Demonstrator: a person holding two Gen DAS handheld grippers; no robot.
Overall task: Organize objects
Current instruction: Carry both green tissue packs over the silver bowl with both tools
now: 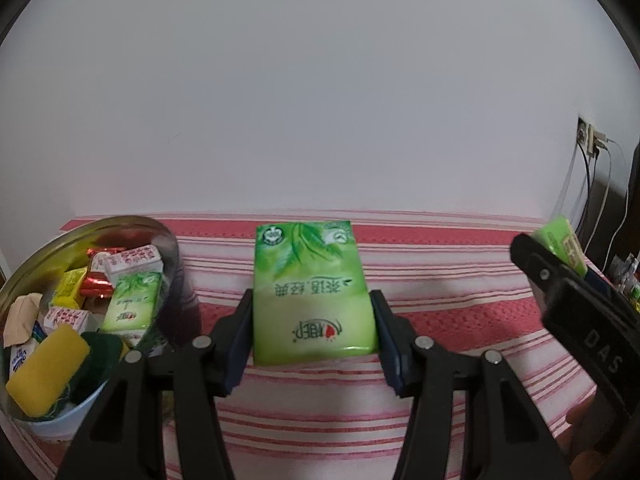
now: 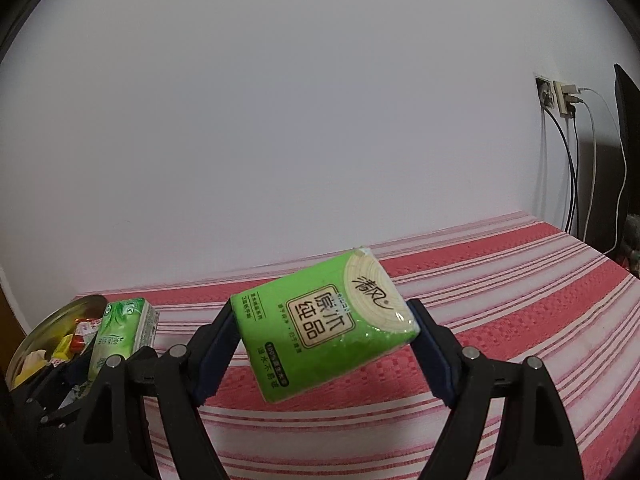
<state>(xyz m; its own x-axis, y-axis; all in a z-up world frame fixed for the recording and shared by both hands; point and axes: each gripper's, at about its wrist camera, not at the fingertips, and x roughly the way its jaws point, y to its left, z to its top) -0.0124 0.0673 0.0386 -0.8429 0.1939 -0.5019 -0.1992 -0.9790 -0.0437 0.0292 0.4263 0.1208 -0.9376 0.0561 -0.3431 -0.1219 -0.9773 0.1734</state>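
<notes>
L gripper (image 1: 312,316) is clamped on a green tissue pack w/ leaf print (image 1: 310,292), pads pressing both long sides, pack held clear above the red & white striped cloth (image 1: 460,292). Print on it reads upside down in the left wrist view. Same pack shows in the right wrist view at far left (image 2: 120,332), just beside the tin.

R gripper (image 2: 320,340) is clamped on a second green tissue pack w/ wood-ring print (image 2: 324,324), tilted, its right end higher than its left, off the cloth (image 2: 520,300). Pads touch both ends. In the left wrist view the R gripper sits at the right edge, w/ a bit of its pack poking out past the finger (image 1: 560,244); the two packs are well apart.

Round metal tin (image 1: 24,280) stands on the cloth at near left, left of the L gripper. Inside: another leaf-print tissue pack (image 1: 132,304), two small red & white boxes (image 1: 134,264), a yellow box (image 1: 70,290), red foil wrappers (image 1: 96,284), a yellow sponge w/ green scrub side (image 1: 46,372), a beige crumpled bit (image 1: 20,316). Tin also visible in the right wrist view at far left (image 2: 56,312).

Wall behind is plain white. Wall socket w/ plugs & cables (image 2: 560,98) at far right, cables hanging past the cloth's far right corner.
</notes>
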